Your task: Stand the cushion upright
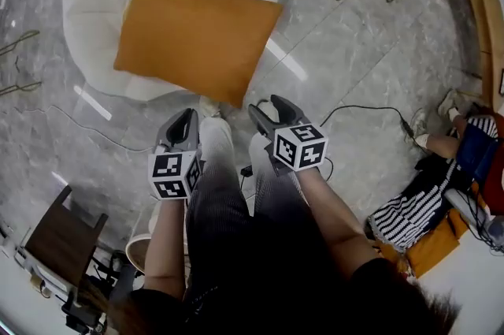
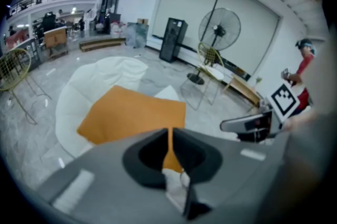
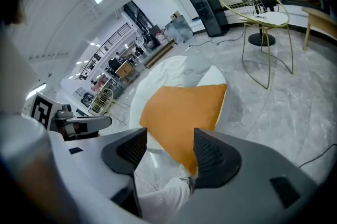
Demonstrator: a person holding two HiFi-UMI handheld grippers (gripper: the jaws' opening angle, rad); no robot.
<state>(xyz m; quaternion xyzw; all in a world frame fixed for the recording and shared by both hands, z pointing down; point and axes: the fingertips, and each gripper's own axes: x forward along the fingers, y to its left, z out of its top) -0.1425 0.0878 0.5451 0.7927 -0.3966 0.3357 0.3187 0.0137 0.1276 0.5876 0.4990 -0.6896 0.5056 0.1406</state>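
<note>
White soft beanbag seat [image 1: 83, 2] is sitting ahead of both grippers, well apart. Its squashy slope is giving poor footing, so I'm expecting an upended cushion to tip or slide onto the grey marble floor [image 1: 354, 73].

Orange square fabric cushion [image 1: 197, 34] is lying flat on the beanbag, near corner pointing back at the grippers, untouched. It's looking limp, so gripping one edge is risking a fold-over.

Right gripper [image 3: 169, 138] is standing with jaws apart, nothing in them.

Left gripper [image 2: 169, 130] is keeping its jaws almost together, also empty. Arriving like that, it's only shoving the cushion. Either gripper is also risking pinching beanbag cover along with it.
</note>
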